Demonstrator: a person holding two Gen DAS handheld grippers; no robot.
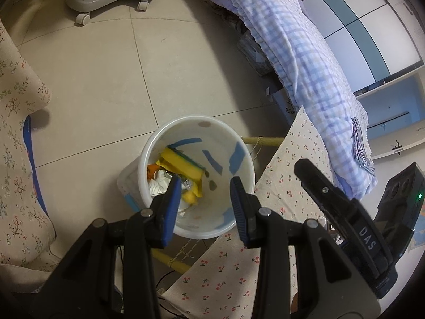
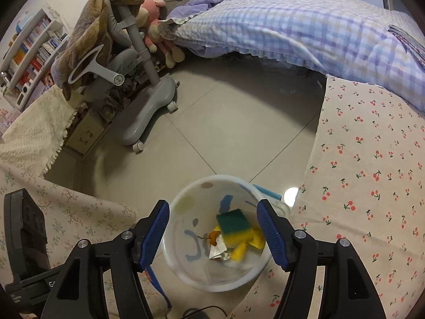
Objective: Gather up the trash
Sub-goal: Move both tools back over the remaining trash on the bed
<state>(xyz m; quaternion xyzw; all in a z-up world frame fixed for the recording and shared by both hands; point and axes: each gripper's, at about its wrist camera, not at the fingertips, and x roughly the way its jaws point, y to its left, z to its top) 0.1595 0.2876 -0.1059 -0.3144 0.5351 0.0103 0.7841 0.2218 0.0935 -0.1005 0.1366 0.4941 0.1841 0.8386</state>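
Fingers of both the left gripper (image 1: 204, 202) and right gripper (image 2: 213, 232) hang spread and empty above the bucket (image 1: 245, 148); lift clear before seeking more trash.

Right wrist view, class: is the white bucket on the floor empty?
No. The white bucket holds a yellow and green sponge, crumpled paper and yellow wrappers.

Around you, pale beige floor tiles (image 2: 239, 122) run to a bed under a blue-and-lilac checked quilt (image 2: 305, 26). A grey wheeled chair base (image 2: 148, 111) stands near a white bookshelf (image 2: 29, 50); cherry-print cloth (image 2: 372, 172) drapes at right.
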